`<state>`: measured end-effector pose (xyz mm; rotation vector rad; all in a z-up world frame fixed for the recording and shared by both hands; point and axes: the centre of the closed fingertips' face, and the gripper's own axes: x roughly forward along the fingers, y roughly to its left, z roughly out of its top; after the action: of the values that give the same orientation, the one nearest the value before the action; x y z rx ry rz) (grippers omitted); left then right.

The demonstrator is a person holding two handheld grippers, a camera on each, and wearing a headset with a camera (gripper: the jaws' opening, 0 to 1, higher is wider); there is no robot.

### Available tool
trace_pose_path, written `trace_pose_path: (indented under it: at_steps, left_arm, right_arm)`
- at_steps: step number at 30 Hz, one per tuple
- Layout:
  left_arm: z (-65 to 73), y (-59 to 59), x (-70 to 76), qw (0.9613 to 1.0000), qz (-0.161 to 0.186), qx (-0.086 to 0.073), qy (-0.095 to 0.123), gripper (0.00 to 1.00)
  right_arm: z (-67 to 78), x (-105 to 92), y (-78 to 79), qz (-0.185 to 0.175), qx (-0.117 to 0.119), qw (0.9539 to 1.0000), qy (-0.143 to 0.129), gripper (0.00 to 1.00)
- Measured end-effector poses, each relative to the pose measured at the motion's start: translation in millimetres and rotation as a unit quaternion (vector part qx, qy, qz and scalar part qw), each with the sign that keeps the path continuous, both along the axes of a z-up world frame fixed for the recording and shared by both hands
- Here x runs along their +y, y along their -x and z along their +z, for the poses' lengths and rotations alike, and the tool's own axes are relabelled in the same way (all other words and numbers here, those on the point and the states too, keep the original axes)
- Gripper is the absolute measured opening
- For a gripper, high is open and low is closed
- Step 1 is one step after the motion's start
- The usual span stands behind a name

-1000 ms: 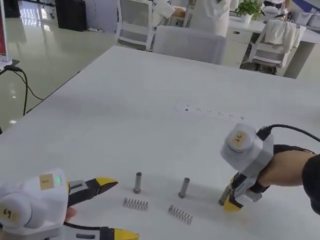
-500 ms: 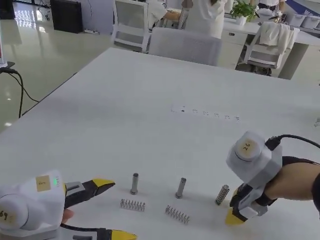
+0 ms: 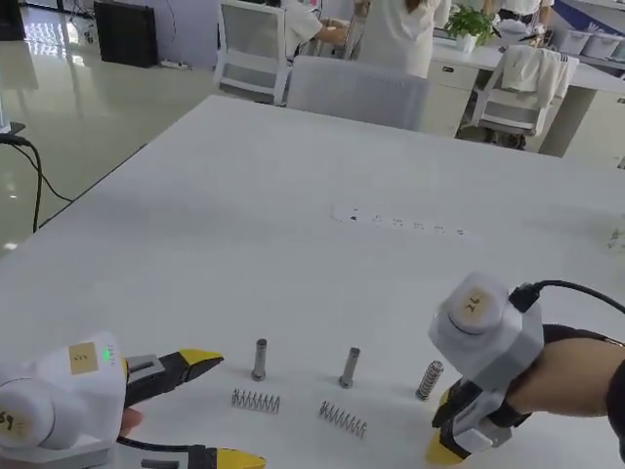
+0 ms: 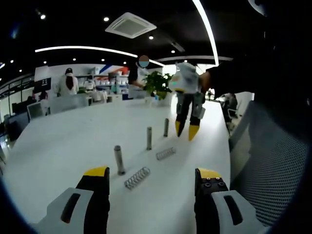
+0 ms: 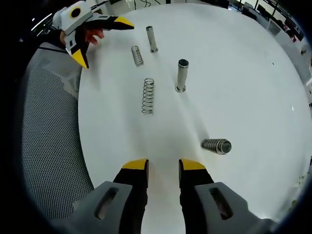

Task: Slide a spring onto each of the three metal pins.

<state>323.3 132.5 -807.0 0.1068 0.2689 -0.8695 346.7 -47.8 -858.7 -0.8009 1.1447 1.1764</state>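
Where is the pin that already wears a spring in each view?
Head view: lower right, spring-covered pin, rightmost of the row.
Left gripper view: centre, farthest pin, beside the right gripper.
Right gripper view: right of centre, nearest the jaws.
Shared landmark: the middle bare pin.

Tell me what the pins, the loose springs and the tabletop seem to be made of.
Pins: grey metal, likely steel, judging by the dull sheen on the round shafts.
Loose springs: thin coiled metal wire with silvery glints.
Tabletop: smooth white surface, perhaps laminate; soft reflections and no visible grain.
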Motion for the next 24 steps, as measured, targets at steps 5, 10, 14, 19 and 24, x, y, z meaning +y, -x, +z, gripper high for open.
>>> trace_pose_path:
  at_steps: [5, 10, 14, 19, 24]
  left_arm:
    - [1.6, 0.0, -1.2, 1.0, 0.0, -0.002, -0.001, 0.67]
    - [3.1, 0.5, -2.0, 1.0, 0.0, -0.003, -0.002, 0.66]
    - [2.4, 0.9, -2.6, 1.0, -0.001, -0.003, -0.003, 0.66]
    - [2.1, 1.1, -4.3, 1.0, -0.002, -0.003, -0.003, 0.66]
    - [1.7, 1.0, -5.6, 1.0, -0.002, -0.002, -0.002, 0.66]
  right_arm:
    - [4.3, 13.3, 5.1, 0.014, -0.002, 0.9999, -0.009, 0.23]
    - [6.1, 25.4, 6.9, 0.024, -0.005, 0.9996, -0.016, 0.23]
    - [7.0, 37.7, 7.8, 0.032, -0.009, 0.9991, -0.025, 0.23]
    - [4.6, 49.6, 8.1, 0.042, -0.013, 0.9986, -0.029, 0.23]
    - [2.1, 60.4, 5.7, 0.049, -0.018, 0.9981, -0.033, 0.22]
